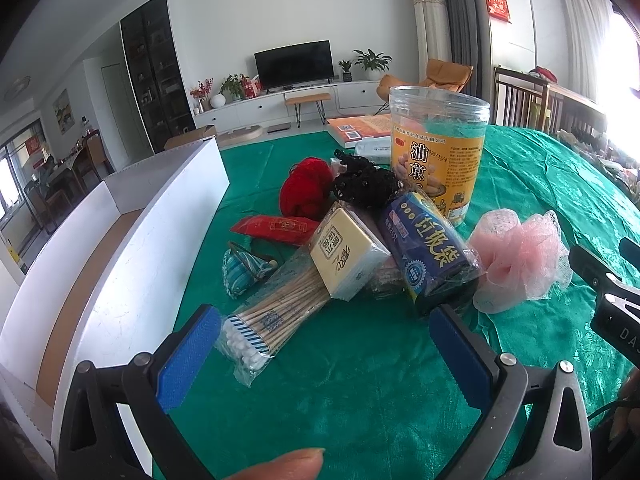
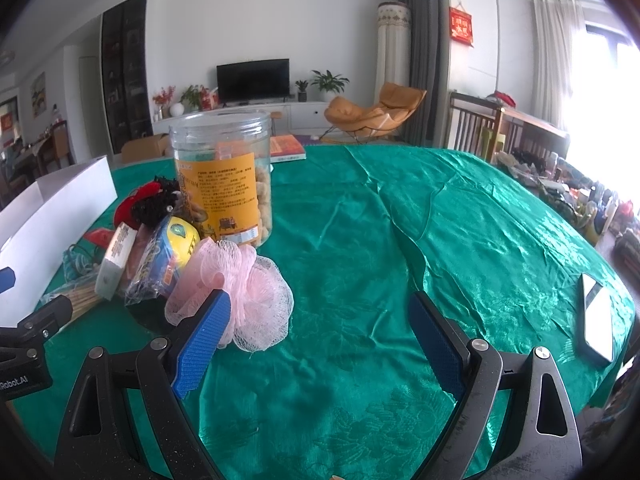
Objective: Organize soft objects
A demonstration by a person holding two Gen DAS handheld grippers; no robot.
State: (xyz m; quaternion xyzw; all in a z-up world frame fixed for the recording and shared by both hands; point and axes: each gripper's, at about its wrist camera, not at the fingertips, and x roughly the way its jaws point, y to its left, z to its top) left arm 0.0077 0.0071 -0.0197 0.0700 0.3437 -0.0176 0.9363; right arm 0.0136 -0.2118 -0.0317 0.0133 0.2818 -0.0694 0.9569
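A pile lies on the green tablecloth (image 1: pixel 360 380). It holds a pink mesh bath pouf (image 1: pixel 520 258), a red yarn ball (image 1: pixel 302 190), a black hair net (image 1: pixel 366 186), a tissue pack (image 1: pixel 346 250), a dark blue bag roll (image 1: pixel 426 246), a bag of cotton swabs (image 1: pixel 276 314), a teal pouch (image 1: pixel 240 270) and a red packet (image 1: pixel 276 229). My left gripper (image 1: pixel 324 354) is open and empty, just in front of the swabs. My right gripper (image 2: pixel 320 336) is open and empty; its left finger (image 2: pixel 204 340) stands in front of the pouf (image 2: pixel 244 304).
A white cardboard box (image 1: pixel 132 280) stands open at the left of the pile. A clear snack jar (image 1: pixel 438 152) stands behind the pile. A book (image 1: pixel 360 126) lies at the far edge. A phone (image 2: pixel 598 316) lies at the right on the cloth.
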